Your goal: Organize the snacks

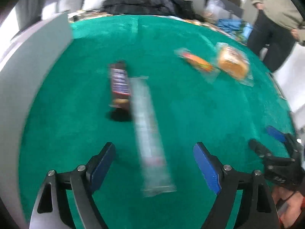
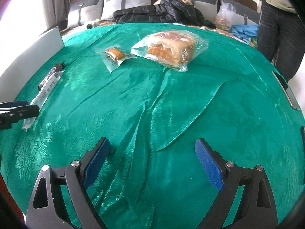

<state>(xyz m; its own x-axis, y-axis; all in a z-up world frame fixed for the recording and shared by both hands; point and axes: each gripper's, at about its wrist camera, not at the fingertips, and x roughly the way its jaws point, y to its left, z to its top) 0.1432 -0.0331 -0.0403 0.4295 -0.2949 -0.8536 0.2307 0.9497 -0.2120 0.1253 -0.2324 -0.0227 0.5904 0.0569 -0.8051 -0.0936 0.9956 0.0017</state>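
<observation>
Hovering over the green worktop, the left gripper is spreading its jaws wide around a clear-wrapped bar without touching it, a dark bar lying at its eleven o'clock. The right gripper is holding its jaws wide and empty. Sorting is looking half done: the bread bag and small cake are lying near each other at twelve o'clock, apart from the bars.

Between left tongs, on counter: long packet.
Just beyond, touching packet: snack bar.
Ahead of right tongs: bread bag; left of it, small cake.
</observation>
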